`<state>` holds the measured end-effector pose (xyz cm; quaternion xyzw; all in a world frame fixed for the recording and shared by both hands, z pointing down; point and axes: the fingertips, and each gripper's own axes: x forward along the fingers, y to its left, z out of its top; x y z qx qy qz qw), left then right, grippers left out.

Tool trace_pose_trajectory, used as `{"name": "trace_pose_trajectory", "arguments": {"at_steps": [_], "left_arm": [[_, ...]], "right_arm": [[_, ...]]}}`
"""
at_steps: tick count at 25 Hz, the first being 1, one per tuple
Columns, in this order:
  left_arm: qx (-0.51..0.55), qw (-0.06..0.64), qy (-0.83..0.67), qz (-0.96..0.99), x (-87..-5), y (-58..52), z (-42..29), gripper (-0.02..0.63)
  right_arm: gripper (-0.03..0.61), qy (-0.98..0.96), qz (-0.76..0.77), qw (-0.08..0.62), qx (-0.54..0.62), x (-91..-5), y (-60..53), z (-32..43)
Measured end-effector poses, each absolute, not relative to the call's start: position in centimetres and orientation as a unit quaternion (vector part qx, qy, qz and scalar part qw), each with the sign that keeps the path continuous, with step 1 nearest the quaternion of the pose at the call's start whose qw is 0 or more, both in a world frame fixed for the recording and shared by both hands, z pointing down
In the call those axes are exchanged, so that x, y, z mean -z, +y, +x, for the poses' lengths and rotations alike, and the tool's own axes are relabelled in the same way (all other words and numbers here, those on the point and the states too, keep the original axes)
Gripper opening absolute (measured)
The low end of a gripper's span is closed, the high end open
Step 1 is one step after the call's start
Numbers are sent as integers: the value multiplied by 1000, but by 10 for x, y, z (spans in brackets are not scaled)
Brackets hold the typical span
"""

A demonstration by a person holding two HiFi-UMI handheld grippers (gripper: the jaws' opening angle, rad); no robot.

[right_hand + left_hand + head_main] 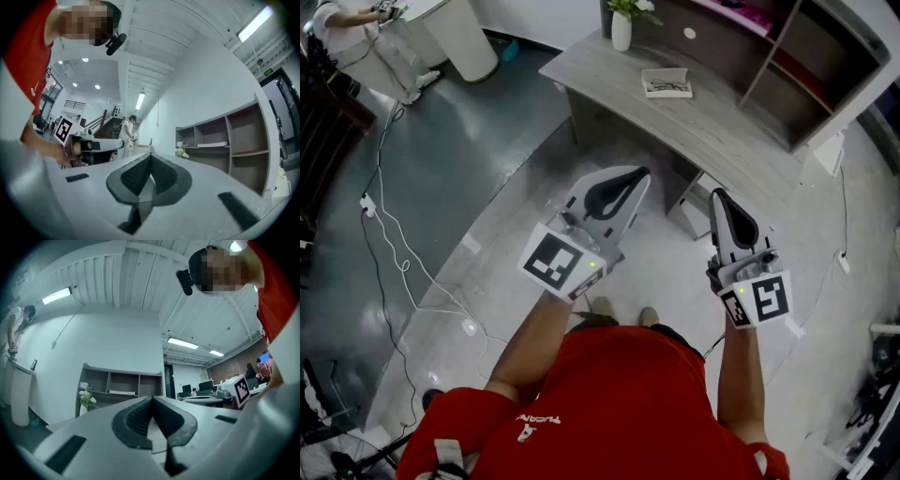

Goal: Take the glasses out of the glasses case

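Note:
The glasses case lies open on the grey wooden desk, with dark-framed glasses inside it. Both grippers are held well short of the desk, above the floor, pointing roughly towards it. My left gripper is shut, its dark pads meeting with nothing between them. My right gripper is also shut and empty. Neither gripper view shows the case.
A white vase of flowers stands at the desk's far left end. A shelf unit rises behind the desk. A white cylindrical bin and loose cables are on the floor to the left, and another person stands far left.

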<state>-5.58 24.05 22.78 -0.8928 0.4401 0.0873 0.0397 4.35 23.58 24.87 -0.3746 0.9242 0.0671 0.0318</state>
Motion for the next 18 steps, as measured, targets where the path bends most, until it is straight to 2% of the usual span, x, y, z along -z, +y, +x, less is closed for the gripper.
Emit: {"name": "trace_pose_trajectory", "arguments": {"at_steps": [6, 18], "left_arm": [[-88, 33, 437, -895, -233, 235, -74, 10], [-82, 23, 412, -907, -249, 214, -127, 11]], "right_arm": [[5, 926, -371, 48, -50, -247, 232, 30], [5, 915, -400, 30, -47, -261, 222, -8]]}}
